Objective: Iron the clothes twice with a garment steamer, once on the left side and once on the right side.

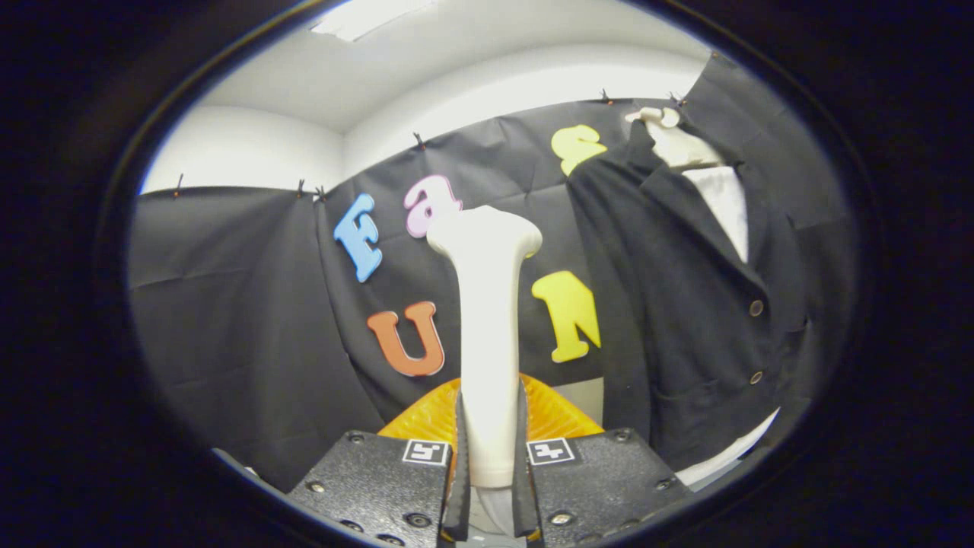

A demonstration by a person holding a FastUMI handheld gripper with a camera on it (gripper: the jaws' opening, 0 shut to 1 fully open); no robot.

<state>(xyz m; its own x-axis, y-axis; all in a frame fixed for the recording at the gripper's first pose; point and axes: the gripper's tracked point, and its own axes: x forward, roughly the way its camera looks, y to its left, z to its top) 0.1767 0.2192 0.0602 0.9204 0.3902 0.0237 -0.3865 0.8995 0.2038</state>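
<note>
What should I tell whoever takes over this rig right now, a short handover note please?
Gripper: shut on the garment steamer, held upright, both fingers pressing its handle.
Dark jacket: hanging on a hanger to the right, beyond the fingers; the steamer head is apart from it.
Done: steamer picked up. Whether any pass is finished cannot be told.
Left: probably bring the head to the jacket and steam its left side, then its right.

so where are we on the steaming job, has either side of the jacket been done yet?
Done: the gripper is shut on the steamer, held upright between its fingers. In hand: carrying it; the dark jacket hangs ahead to one side, apart from the steamer head. Left: both passes, as far as this shows; no contact yet.
</note>
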